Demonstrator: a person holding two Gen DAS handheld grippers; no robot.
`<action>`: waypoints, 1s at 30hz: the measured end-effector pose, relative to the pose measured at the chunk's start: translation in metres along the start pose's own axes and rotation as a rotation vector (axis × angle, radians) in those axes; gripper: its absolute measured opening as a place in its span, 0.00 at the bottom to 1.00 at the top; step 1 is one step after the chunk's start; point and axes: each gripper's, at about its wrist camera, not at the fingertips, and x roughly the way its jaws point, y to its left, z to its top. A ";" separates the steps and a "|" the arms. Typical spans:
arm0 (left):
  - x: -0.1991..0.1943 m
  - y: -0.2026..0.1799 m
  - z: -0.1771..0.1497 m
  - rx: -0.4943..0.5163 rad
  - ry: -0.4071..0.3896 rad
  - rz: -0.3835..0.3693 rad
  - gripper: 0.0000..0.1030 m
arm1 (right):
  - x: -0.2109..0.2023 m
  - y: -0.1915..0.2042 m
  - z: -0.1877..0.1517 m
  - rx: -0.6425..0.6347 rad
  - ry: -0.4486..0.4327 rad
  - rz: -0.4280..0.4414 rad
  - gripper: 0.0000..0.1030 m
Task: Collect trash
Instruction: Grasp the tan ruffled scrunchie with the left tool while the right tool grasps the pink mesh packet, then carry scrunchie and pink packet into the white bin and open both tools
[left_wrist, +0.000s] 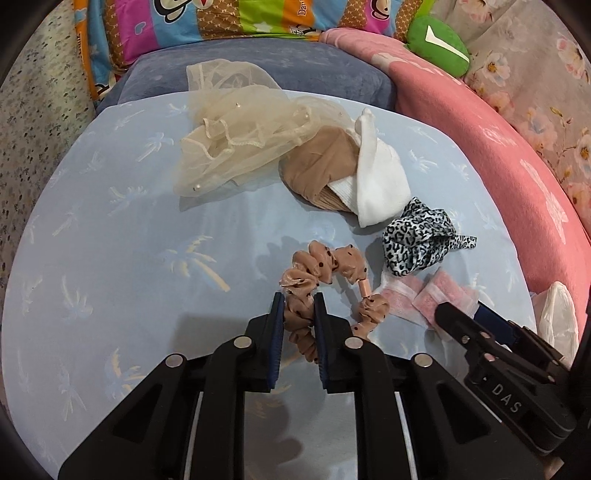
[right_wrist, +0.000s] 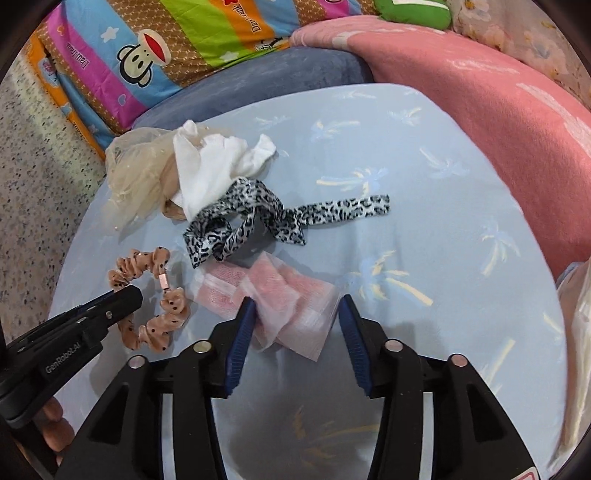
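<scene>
Pink wrapper (right_wrist: 295, 314) lies beside leopard ribbon (right_wrist: 258, 218) and dotted scrunchie (right_wrist: 155, 295).

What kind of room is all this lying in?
Probably a bedroom or a child's sleeping corner at home: a cartoon-print quilt, a pink blanket and a green plush toy surround the pale blue palm-print sheet.

"DAS" is read on the right gripper (left_wrist: 460, 317), "GenRobot.AI" on the left gripper (right_wrist: 122, 293), and partial "Dav" lettering on the cartoon quilt (left_wrist: 258, 18).
</scene>
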 end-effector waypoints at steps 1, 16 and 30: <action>0.001 -0.001 -0.001 0.003 0.004 -0.002 0.15 | 0.000 0.002 -0.001 -0.013 -0.005 -0.007 0.47; -0.011 -0.025 -0.011 0.052 0.001 -0.036 0.15 | -0.024 0.007 -0.020 -0.056 0.001 0.002 0.18; -0.052 -0.077 -0.020 0.153 -0.078 -0.077 0.15 | -0.115 -0.020 -0.030 -0.018 -0.143 0.012 0.18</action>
